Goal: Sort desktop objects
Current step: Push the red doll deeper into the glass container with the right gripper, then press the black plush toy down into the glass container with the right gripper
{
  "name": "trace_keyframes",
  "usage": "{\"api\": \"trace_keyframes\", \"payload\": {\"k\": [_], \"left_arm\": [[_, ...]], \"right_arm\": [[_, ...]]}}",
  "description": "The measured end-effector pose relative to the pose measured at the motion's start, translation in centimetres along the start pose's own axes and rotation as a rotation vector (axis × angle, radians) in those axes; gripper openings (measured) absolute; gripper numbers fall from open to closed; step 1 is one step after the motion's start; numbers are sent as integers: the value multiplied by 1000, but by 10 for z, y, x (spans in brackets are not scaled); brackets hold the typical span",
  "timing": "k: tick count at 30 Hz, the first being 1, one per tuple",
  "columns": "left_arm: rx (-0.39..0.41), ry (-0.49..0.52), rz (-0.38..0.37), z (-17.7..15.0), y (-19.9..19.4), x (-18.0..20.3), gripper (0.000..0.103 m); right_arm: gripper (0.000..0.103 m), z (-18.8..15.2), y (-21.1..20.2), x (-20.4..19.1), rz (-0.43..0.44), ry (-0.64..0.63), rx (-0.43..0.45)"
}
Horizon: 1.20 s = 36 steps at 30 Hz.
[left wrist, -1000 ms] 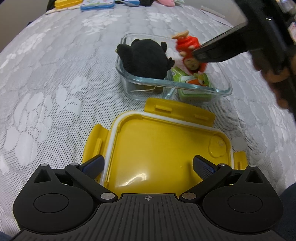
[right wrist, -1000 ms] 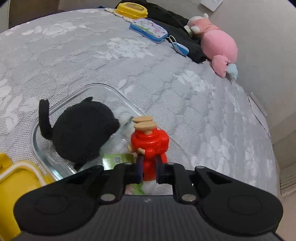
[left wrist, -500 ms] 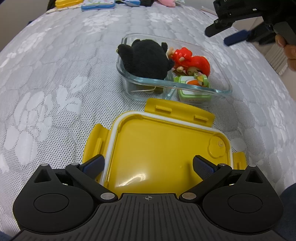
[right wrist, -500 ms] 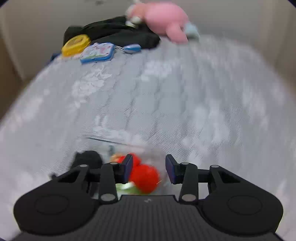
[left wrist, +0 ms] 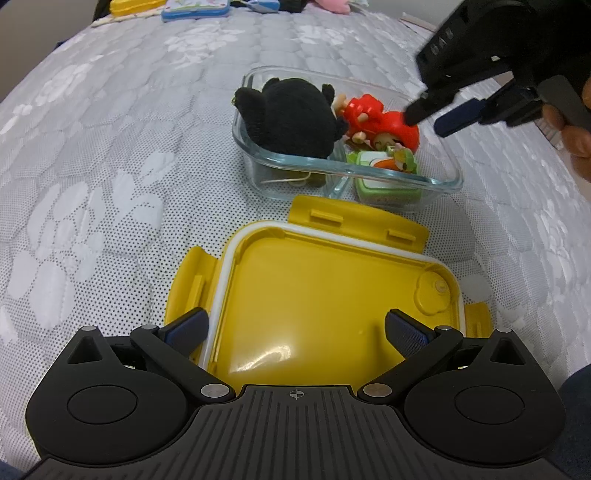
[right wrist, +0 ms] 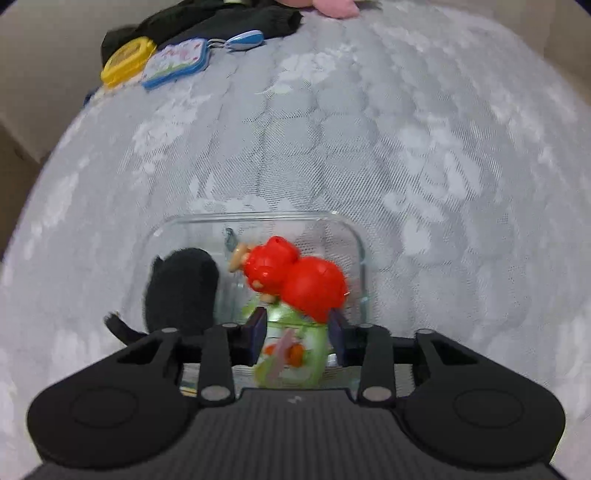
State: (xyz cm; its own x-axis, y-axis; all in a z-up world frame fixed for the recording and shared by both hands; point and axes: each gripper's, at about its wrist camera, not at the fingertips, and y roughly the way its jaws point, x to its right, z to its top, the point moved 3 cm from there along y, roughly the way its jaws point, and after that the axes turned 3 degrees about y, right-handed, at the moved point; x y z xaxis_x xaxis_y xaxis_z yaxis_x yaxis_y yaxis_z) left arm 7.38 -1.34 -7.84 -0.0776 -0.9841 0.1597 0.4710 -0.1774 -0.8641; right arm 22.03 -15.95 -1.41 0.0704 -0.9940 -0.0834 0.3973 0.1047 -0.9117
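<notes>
A clear glass container [left wrist: 441, 182] [right wrist: 360, 243] on the grey quilted surface holds a black plush toy [left wrist: 291, 118] [right wrist: 181, 286], a red figure toy [left wrist: 380, 120] [right wrist: 295, 278] lying on its side, and a green toy [left wrist: 386, 173] [right wrist: 295, 350]. Its yellow lid [left wrist: 332, 302] lies upside down in front of it. My left gripper [left wrist: 295, 330] is open, its fingers on either side of the lid's near edge. My right gripper [right wrist: 298, 334] [left wrist: 434, 120] is open and empty, hovering over the container's right part above the toys.
At the far edge lie a yellow case [right wrist: 125, 61], a blue-rimmed case [right wrist: 175, 62], a small blue object [right wrist: 245, 38], black cloth [right wrist: 207, 22] and a pink plush [right wrist: 334, 5]. Quilted surface spreads left and right of the container.
The right gripper opened and let go of the red figure, which now lies on its side in the container. It lifted away, then came back down over the container. The left gripper stayed put.
</notes>
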Motion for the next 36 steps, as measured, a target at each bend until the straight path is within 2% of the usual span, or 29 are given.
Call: {"api": "trace_keyframes", "payload": {"k": [2,4,7,10,12,14,16,19,20,21,24,26,28,30,33,36], "left_arm": [[0,-1,-1,0,0,0,103],[1,-2,-1,0,0,0,103],[0,0,0,0,0,0,103],[0,1,1,0,0,0,103],[0,1,0,0,0,0,103],[0,1,0,0,0,0,103],[0,0,-1,0,0,-1,103],[-1,-1,-1,0,0,-1,103],[-1,-1,-1,0,1,-1,103],[-1,-4,-2,0,1,-1,103],[-1,-6,-2,0,1,-1,103],[-2,0,1,0,1,-1,103],[-2,2,2,0,1,0,103],[-1,0,0,1,1,-1,103],[-1,0,0,1,1,0,103],[-3,5,3,1,1,0,103]], "right_arm": [[28,1,-3,-2,-27,-46,7],[28,0,-5,1,-14,-46,-6],[31,-4,1,0,-7,-62,-71],[31,-13,13,-3,-20,-93,-100],[20,-18,22,-5,12,-66,-116],[16,-20,26,-6,78,-11,-106],[15,-20,24,-8,59,-18,-84],[22,-16,16,-11,-76,-95,-21],[24,-13,11,-7,-69,-73,1],[24,-9,6,-3,-56,-46,23],[24,0,-7,12,137,163,39],[24,2,-9,9,269,223,16],[31,2,-9,-5,331,201,19],[46,1,-9,-26,322,114,47],[46,-2,-2,-54,296,-11,51],[46,-8,13,-73,215,-101,20]]}}
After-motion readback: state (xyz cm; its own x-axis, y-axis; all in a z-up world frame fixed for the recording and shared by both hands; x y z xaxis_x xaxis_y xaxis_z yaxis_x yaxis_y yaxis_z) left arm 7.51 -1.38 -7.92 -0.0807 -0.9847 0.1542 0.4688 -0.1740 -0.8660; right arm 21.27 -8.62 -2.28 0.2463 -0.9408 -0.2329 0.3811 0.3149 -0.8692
